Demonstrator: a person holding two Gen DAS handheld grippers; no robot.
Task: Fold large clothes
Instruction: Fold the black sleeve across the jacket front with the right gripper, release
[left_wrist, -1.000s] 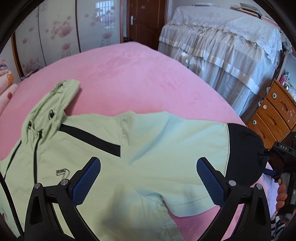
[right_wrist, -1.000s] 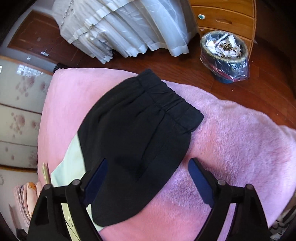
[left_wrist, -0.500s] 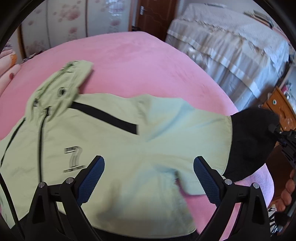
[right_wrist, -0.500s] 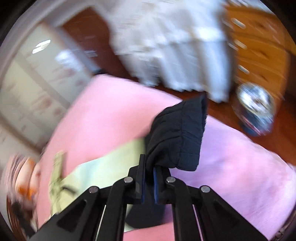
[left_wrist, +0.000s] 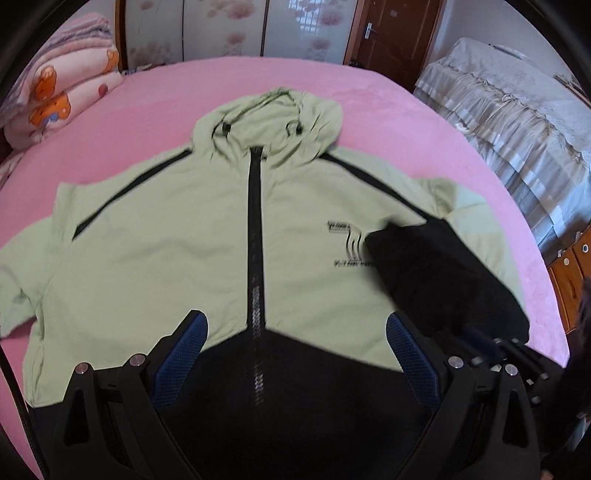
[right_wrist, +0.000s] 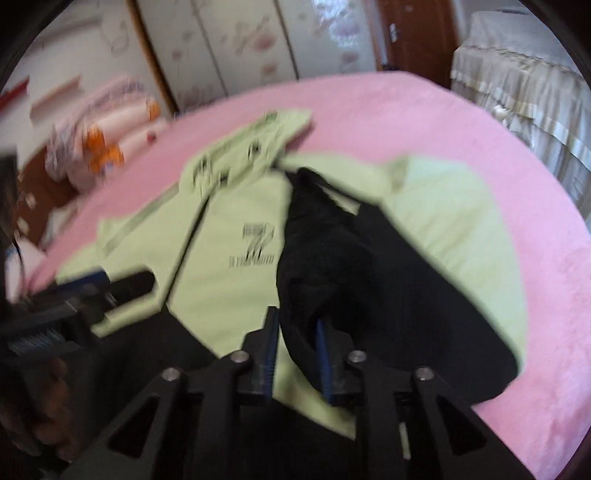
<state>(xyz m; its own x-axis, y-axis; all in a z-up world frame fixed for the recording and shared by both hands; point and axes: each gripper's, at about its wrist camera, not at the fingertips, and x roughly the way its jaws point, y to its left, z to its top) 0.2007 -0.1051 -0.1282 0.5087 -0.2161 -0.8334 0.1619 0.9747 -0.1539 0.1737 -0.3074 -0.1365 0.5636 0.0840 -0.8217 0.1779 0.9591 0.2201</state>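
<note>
green hooded jacket (left_wrist: 177, 240) lies flat on a fuzzy pink bed (left_wrist: 369, 92), hood toward frame top. right gripper (right_wrist: 295, 354) pinches its black sleeve (right_wrist: 317, 251); left gripper (left_wrist: 295, 358) spread.

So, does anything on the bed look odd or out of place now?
Nothing looks damaged or spilled. The only uneven thing is the jacket itself: its black sleeve end is pinched in the right gripper and lies across the chest print, while the other sleeve lies spread out on the pink blanket. The left gripper is open.
</note>
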